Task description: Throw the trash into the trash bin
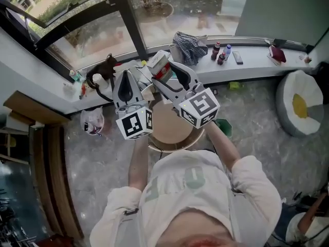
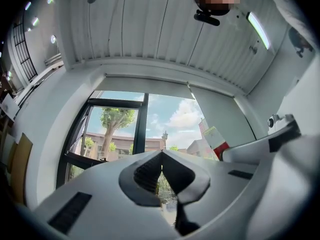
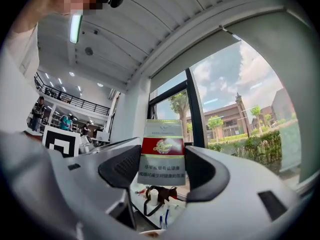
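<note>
A red, white and grey cigarette pack (image 1: 160, 66) is clamped upright between the pads of my right gripper (image 1: 162, 72), held high in front of the window. In the right gripper view the pack (image 3: 161, 151) fills the gap of that gripper (image 3: 161, 168). Just to its left, my left gripper (image 1: 125, 78) is raised too. Its jaws (image 2: 161, 159) are shut with nothing between them, and the pack (image 2: 216, 140) shows at its right. Below both grippers stands a round tan thing with a metal rim (image 1: 175, 146); I cannot tell whether it is the bin.
The window sill carries a brown bag (image 1: 103, 73), a crumpled cloth (image 1: 189, 46) and small bottles (image 1: 221, 53). On the floor lie a plastic bag (image 1: 92, 121), a small green container (image 1: 224, 126) and an egg-shaped cushion (image 1: 303, 104).
</note>
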`<state>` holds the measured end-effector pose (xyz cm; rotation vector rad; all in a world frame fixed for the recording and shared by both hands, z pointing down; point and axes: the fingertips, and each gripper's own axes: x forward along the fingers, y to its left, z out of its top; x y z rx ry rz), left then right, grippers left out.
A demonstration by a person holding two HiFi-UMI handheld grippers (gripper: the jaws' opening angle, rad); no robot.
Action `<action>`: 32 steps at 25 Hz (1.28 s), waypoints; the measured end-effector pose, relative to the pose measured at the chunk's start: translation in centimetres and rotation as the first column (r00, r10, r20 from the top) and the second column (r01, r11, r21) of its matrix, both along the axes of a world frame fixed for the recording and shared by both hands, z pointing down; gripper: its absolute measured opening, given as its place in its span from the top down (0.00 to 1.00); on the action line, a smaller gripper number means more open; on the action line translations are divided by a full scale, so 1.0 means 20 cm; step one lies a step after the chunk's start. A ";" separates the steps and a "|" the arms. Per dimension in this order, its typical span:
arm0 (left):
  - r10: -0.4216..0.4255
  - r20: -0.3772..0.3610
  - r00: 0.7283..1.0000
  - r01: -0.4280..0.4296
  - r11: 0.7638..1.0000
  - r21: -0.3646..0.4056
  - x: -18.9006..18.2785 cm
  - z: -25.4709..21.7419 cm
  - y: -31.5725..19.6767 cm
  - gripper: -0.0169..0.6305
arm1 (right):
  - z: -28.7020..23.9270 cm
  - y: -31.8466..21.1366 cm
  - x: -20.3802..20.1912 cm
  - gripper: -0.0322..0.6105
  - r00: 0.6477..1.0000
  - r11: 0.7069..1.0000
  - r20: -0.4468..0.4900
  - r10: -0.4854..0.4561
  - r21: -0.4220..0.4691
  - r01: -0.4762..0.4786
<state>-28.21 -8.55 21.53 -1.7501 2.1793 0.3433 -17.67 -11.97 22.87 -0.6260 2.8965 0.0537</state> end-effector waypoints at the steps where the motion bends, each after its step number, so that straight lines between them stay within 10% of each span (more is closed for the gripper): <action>1: 0.007 0.000 1.000 -0.007 1.000 -0.003 0.01 0.00 -0.01 0.96 | 0.00 -0.01 0.00 0.51 1.000 1.000 0.002 0.005 -0.002 -0.005; 10: 0.177 -0.019 0.984 -0.178 0.983 -0.040 0.32 0.05 -0.19 0.96 | 0.01 -0.12 0.23 0.51 0.991 0.991 0.004 0.132 -0.011 -0.132; 17: 0.429 -0.036 0.903 -0.430 0.900 -0.072 0.88 0.14 -0.47 0.96 | 0.10 -0.32 0.80 0.51 0.923 0.922 -0.014 0.384 -0.048 -0.385; 26: 0.777 -0.056 0.626 -0.779 0.622 -0.077 1.89 0.16 -0.58 0.95 | 0.14 -0.25 1.78 0.51 0.666 0.662 -0.032 0.745 -0.079 -0.745; 32: 0.871 -0.045 0.490 -0.870 0.485 -0.089 2.28 0.17 -0.50 0.96 | 0.16 -0.12 2.16 0.51 0.528 0.523 -0.027 0.849 -0.111 -0.845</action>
